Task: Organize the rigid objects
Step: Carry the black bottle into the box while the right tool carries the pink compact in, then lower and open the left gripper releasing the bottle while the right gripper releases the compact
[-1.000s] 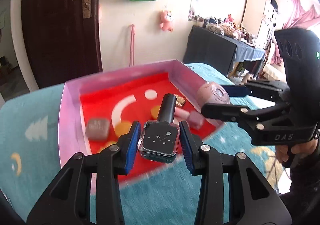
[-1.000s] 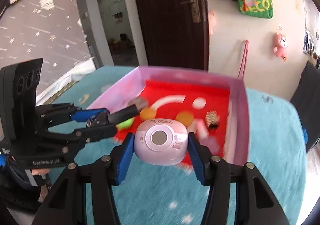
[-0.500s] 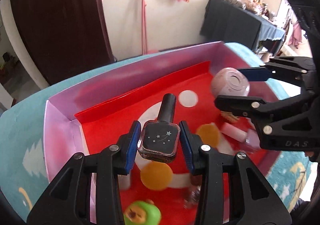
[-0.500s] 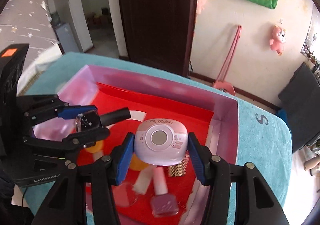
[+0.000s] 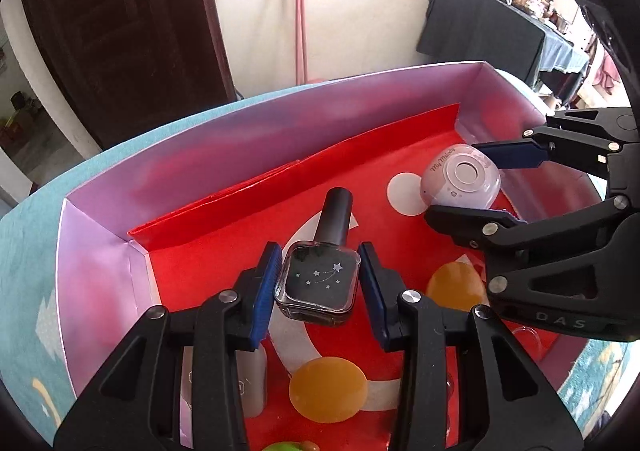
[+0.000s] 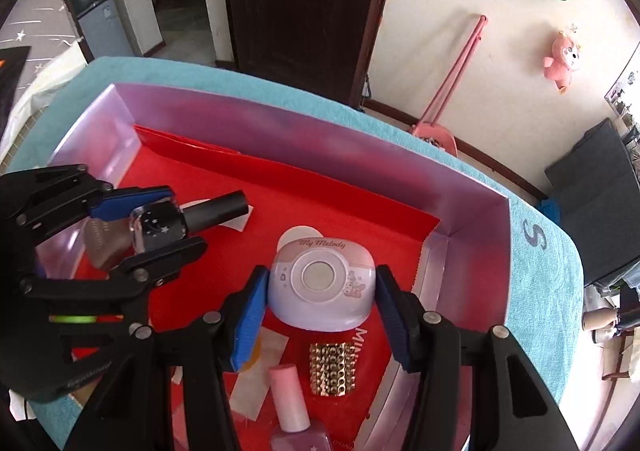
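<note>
The black nail polish bottle [image 5: 318,283], square-bodied with small stars on its face and a black cap, is clamped between the blue pads of the left gripper [image 5: 319,287] and held above the red-lined floor of the lilac box [image 5: 280,123]. The right gripper [image 6: 320,301] grips one lilac, rounded "My Melody" case [image 6: 322,285] the same way, near the box's right wall. Both held things are over the box, well apart from each other. Counting what lies on the red liner [image 6: 320,207]: one pink nail polish bottle [image 6: 294,415] with a pale pink cap, one gold studded piece [image 6: 332,369] just beside it, one grey-white rounded case [image 5: 250,383] partly hidden under the left gripper, and one green toy [image 5: 288,446], only its top showing at the lower edge. The box sits on one teal cloth [image 6: 540,291].
</note>
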`<state>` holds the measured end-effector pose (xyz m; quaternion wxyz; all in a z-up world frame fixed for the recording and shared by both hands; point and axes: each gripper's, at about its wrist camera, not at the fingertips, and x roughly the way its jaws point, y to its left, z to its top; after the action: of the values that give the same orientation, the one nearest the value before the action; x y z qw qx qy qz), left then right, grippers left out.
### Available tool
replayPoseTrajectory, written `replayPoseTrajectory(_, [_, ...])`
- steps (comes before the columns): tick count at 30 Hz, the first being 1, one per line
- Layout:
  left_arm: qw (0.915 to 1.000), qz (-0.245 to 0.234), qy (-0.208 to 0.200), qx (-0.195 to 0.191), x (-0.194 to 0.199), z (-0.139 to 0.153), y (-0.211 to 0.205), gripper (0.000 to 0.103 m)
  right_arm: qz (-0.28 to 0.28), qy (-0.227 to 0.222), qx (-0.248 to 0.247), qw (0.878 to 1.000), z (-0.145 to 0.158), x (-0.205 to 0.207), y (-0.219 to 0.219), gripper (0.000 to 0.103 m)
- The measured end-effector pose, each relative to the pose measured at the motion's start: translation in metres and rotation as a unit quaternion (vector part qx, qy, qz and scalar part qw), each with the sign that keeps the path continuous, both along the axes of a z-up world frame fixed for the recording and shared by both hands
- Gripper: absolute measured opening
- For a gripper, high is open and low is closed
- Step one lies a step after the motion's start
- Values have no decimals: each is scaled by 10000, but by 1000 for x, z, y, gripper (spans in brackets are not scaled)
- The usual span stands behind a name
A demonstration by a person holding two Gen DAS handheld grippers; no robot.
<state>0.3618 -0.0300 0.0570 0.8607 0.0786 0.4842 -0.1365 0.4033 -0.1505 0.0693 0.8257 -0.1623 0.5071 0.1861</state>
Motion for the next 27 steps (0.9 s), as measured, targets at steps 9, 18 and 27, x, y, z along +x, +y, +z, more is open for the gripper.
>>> replayPoseTrajectory(9, [9998,24,177,-22,6,-9,-3,37,-58,113,-155,9998,-12,11,4,56])
replayPoseTrajectory(18, [9998,40,209,-1,7,-13,-3,37,-55,154,-189,9997,-16,16,9,56])
replayPoseTrajectory(27, [9998,56,211,14,6,-15,-3,37,-49,141,-192,9997,-15,15,11,56])
